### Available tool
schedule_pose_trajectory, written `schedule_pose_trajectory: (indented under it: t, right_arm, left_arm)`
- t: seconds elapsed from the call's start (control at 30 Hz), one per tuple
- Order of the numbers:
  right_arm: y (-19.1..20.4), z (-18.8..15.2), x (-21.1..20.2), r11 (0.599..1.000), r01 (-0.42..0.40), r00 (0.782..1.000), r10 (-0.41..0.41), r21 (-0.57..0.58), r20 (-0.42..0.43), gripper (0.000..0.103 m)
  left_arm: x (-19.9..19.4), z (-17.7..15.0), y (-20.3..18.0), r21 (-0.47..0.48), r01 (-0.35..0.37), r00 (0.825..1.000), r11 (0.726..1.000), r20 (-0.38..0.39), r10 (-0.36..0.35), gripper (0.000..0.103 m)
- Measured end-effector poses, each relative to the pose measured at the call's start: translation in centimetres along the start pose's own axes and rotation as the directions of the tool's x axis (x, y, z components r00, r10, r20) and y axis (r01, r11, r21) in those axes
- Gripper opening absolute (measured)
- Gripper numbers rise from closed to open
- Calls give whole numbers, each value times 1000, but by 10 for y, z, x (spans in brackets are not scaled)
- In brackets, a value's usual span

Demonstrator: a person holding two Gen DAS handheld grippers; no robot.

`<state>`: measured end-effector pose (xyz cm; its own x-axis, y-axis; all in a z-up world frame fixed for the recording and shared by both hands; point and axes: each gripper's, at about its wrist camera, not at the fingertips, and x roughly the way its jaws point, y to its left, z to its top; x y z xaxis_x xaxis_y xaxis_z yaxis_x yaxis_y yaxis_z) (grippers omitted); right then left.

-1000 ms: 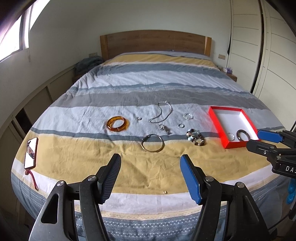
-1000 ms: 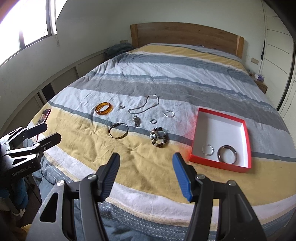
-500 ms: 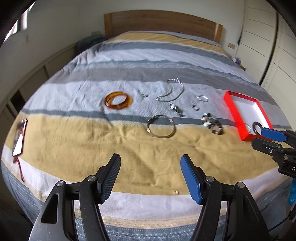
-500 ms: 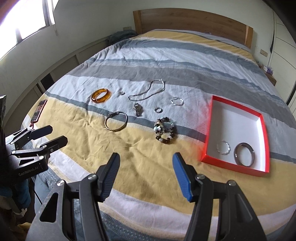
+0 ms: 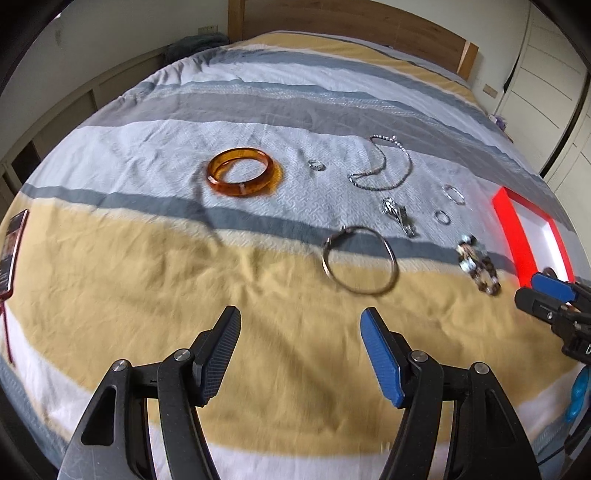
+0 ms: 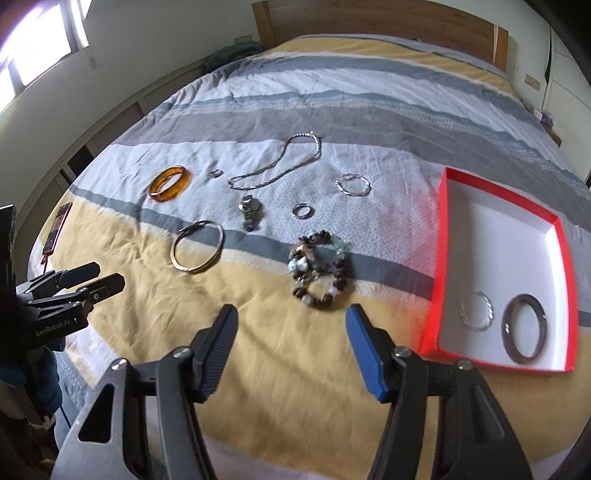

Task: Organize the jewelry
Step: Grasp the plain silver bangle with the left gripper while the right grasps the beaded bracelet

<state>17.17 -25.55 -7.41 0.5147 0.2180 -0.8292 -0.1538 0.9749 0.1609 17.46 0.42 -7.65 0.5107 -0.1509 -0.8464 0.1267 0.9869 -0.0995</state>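
Jewelry lies spread on the striped bed cover: an amber bangle (image 5: 242, 175), a thin metal bangle (image 5: 360, 260), a silver chain necklace (image 6: 275, 166), a small watch (image 6: 251, 212), rings, and a beaded bracelet (image 6: 319, 273). A red box (image 6: 441, 258) with a white inside holds a twisted silver ring (image 6: 476, 310) and a dark bangle (image 6: 524, 328). My left gripper (image 5: 301, 332) hangs open over the yellow stripe, short of the thin bangle. My right gripper (image 6: 291, 325) is empty, its jaws opening, just short of the beaded bracelet.
A phone (image 5: 13, 243) with a red cord lies at the bed's left edge. The wooden headboard (image 6: 380, 26) stands at the far end, a white wardrobe (image 5: 554, 74) to the right, a low shelf along the left wall.
Both grippers have come down and forward toward the bed, so the jewelry looks larger and nearer. The right gripper's jaws stand a little wider than before.
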Motion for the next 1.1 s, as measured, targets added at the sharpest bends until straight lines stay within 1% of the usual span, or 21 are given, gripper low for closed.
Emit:
schedule_pose_trajectory:
  t: [0.23,0.3,0.33,0.4,0.5,0.53,0.6,0.67,0.7,0.73,0.77,0.8,0.83,0.87,0.9,0.97,1.03,1.1]
  right_arm:
    - [-9,23,40,1000,13,1000,-12,14,-27,65]
    - [-13,26,51,1000,14,999,-14,18,-39,65]
    - [-14,26,57,1000,21,999,-20,16,-47,65]
    - [-17,27,66,999,27,998,-26,17,-63,65]
    - [-20,25,77,999,27,996,-25,23,-83,65]
    - [-19,24,79,999,28,996,-26,21,-86,65]
    - [-19,22,82,999,30,996,-29,17,-90,65]
    - [-18,22,84,999,34,996,-33,12,-88,64]
    - [-18,21,84,999,39,995,-38,5,-88,58]
    - [-17,21,83,999,44,995,-44,-3,-88,44]
    - [-16,21,84,999,46,995,-46,-9,-87,37]
    - [-15,21,84,999,44,995,-46,-15,-88,27]
    - [-15,21,84,999,40,995,-42,-21,-91,22]
    - [-14,20,84,999,34,995,-36,-26,-93,20]
    - [-14,20,83,999,25,995,-28,-28,-94,16]
    - [-14,20,81,1000,10,996,-12,-23,-92,15]
    - [-15,19,76,1000,-3,996,2,-16,-87,12]
    - [-14,19,69,1000,-17,997,16,-16,-76,12]
  left_arm:
    - [43,29,-4,6,-9,1000,1000,-25,9,66]
    - [56,33,-6,15,-7,999,1000,-41,8,64]
    - [62,35,-7,20,-3,999,1000,-51,4,62]
    - [72,35,-11,41,-13,998,999,-64,16,61]
    - [79,34,-15,71,-24,998,997,-55,28,60]
    - [80,34,-17,80,-28,998,996,-50,32,57]
    - [82,34,-20,93,-26,999,995,-43,30,48]
    - [83,35,-24,110,-31,999,993,-36,35,35]
    - [84,35,-25,114,-28,999,993,-35,32,30]
    - [85,36,-26,114,-20,999,993,-36,24,22]
    - [85,37,-25,114,-14,999,993,-38,18,16]
    - [85,38,-26,115,-8,999,993,-39,13,14]
    - [85,37,-26,116,1,999,993,-42,4,8]
    - [85,38,-26,117,10,999,993,-46,-5,5]
    - [84,37,-27,119,13,999,993,-46,-8,5]
    - [81,38,-26,117,21,999,993,-43,-16,5]
    - [76,38,-24,104,30,999,994,-37,-26,5]
    - [69,37,-25,101,31,999,994,-29,-28,4]
